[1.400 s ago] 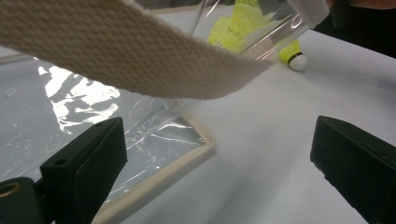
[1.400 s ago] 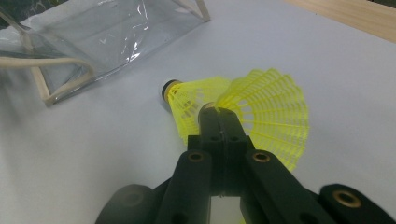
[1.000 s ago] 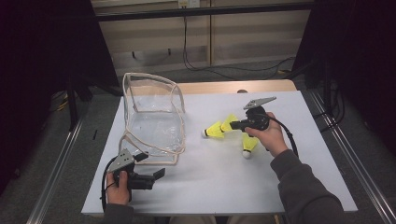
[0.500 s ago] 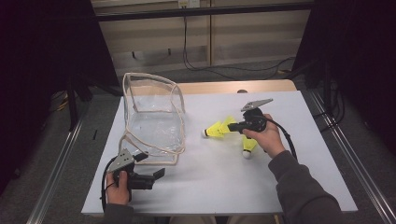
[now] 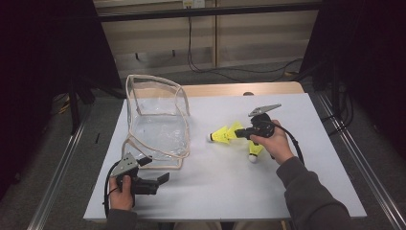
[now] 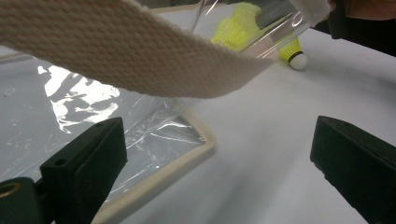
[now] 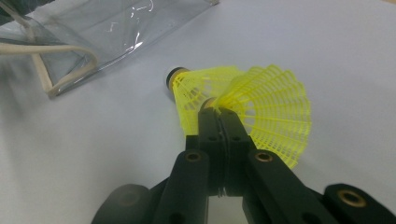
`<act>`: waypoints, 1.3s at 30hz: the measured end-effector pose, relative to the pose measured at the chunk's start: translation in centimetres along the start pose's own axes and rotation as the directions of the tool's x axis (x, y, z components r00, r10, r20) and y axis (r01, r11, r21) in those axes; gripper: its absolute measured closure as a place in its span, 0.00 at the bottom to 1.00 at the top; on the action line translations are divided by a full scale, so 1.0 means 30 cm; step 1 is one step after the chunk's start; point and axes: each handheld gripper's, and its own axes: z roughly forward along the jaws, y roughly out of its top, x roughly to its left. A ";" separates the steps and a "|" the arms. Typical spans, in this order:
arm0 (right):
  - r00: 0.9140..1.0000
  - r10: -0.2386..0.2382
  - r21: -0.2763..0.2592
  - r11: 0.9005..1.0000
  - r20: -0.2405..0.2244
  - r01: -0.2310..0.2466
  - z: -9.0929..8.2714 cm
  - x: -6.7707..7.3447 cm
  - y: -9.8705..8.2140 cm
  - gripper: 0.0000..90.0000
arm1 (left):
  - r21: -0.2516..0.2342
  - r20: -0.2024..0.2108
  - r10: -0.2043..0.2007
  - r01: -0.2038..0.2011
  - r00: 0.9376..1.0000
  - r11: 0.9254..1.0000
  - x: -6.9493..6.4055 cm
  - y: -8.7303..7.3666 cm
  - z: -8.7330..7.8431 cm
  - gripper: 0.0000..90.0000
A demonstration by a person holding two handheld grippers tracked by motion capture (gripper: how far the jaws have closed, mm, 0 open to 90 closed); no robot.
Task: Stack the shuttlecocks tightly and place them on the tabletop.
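Note:
My right gripper [image 5: 237,134] [image 7: 217,107] is shut on the skirt edge of a yellow shuttlecock [image 5: 221,134] [image 7: 261,107], whose white cork points left toward the bag. A second yellow shuttlecock [image 5: 255,150] [image 6: 293,52] lies on the white table just under my right hand. A clear plastic bag [image 5: 158,125] [image 6: 88,93] with cream trim stands open at the left of the table. Its cream strap [image 6: 126,46] hangs across the left gripper view. My left gripper [image 5: 158,169] [image 6: 217,135] is open by the bag's near corner, with nothing between its pads.
The white table top [image 5: 225,191] ends close to my hands at the front edge. Metal rails [image 5: 57,182] run along both sides of the table. Black cables [image 5: 215,67] lie on the floor behind it.
My right gripper has shifted slightly with the shuttlecock still pinched in it. The left gripper and the bag have stayed where they were.

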 end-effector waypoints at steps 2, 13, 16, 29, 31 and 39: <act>1.000 -0.002 0.005 1.000 -0.001 0.002 0.000 0.003 0.001 0.99 | 0.000 -0.001 -0.003 0.003 1.000 1.000 0.000 0.000 0.001 0.04; 1.000 -0.013 0.029 0.999 -0.015 0.014 0.004 0.007 -0.001 1.00 | 0.004 0.000 0.002 -0.002 1.000 1.000 0.001 0.001 -0.002 0.04; 1.000 -0.011 0.017 1.000 -0.015 0.012 0.003 0.006 0.000 1.00 | 0.002 -0.002 0.001 -0.001 1.000 1.000 0.001 0.001 -0.002 0.04; 0.999 0.016 -0.025 1.000 -0.040 -0.017 0.010 0.017 0.004 1.00 | 0.003 -0.001 0.002 -0.002 1.000 1.000 0.000 0.001 -0.003 0.04; 0.999 0.012 -0.023 1.000 -0.040 -0.013 0.014 0.019 0.004 1.00 | 0.004 -0.001 0.003 -0.003 1.000 1.000 0.001 0.001 -0.002 0.04; 0.999 0.014 -0.015 1.000 -0.037 -0.014 0.023 0.023 -0.004 1.00 | 0.003 -0.001 0.002 -0.002 1.000 1.000 0.000 0.001 -0.003 0.04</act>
